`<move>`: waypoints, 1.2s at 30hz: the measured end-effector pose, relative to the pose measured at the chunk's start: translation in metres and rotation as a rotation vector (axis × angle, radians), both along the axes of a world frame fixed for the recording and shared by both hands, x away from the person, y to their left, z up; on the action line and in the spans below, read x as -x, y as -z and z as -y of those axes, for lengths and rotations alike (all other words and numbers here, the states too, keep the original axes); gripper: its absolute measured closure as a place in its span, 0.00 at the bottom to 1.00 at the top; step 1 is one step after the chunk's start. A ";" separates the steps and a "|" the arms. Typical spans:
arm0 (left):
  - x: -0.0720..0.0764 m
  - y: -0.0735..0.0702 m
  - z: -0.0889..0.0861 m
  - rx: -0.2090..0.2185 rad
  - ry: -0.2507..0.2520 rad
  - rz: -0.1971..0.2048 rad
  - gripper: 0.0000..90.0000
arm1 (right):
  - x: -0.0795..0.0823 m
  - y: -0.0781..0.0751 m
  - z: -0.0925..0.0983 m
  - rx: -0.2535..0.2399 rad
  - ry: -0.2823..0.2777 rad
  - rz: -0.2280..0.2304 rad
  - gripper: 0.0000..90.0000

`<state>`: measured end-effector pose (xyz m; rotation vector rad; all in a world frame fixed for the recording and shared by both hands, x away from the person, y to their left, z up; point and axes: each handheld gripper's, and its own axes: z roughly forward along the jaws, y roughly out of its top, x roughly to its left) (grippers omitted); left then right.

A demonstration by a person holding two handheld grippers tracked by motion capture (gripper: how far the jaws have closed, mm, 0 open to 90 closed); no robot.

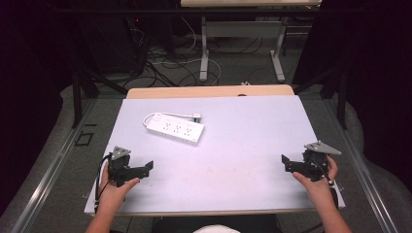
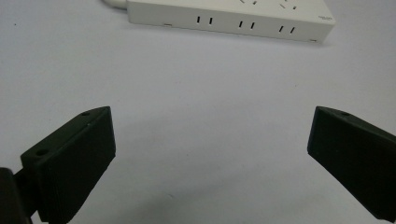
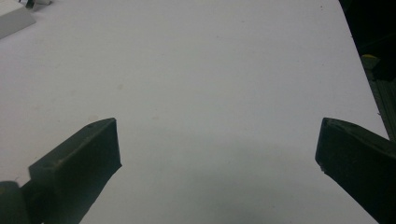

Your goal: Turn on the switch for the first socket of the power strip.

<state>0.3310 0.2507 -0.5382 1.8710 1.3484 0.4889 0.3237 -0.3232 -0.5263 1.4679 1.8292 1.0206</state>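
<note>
Power strip: the white power strip (image 1: 176,129) lies flat on my bench (image 1: 252,141), toward the far left part of the pale surface, turned at a slant. Its white cord (image 1: 171,116) loops just behind it and ends at a plug (image 1: 197,117) near its far right corner.

Power strip from my left side: in the left gripper view the strip (image 2: 233,18) runs along the top edge, its side face showing pairs of slots, well ahead of my fingers with bare bench between.

Power strip from my right side: in the right gripper view one corner of it (image 3: 14,19) sits at the top left, well apart from my fingers.

Left gripper: my left gripper (image 1: 141,171) is near the front left corner of the bench, held in my left hand (image 1: 114,190), pointing inward toward the middle. My fingers (image 2: 74,158) stand wide apart with nothing between them.

Right gripper: my right gripper (image 1: 287,164) is near the front right edge, held in my right hand (image 1: 318,184), also pointing inward. Its fingers (image 3: 79,163) are spread wide over bare bench, gripping nothing.

Gap between the two: my grippers are well apart, one at each side of the bench, and neither touches the power strip.
</note>
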 end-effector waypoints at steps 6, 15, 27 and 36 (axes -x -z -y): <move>0.001 0.000 0.002 0.001 -0.008 0.008 0.03 | 0.000 -0.001 -0.001 -0.012 -0.010 0.011 0.00; 0.004 -0.003 0.005 -0.006 0.014 0.003 0.06 | 0.000 0.001 -0.006 0.004 -0.012 0.028 0.00; 0.006 -0.006 0.011 -0.009 0.021 0.027 0.18 | 0.001 0.002 -0.010 -0.013 -0.026 0.034 0.00; 0.007 -0.006 0.019 -0.044 0.056 0.037 0.25 | 0.002 0.003 -0.013 -0.006 -0.038 0.020 0.01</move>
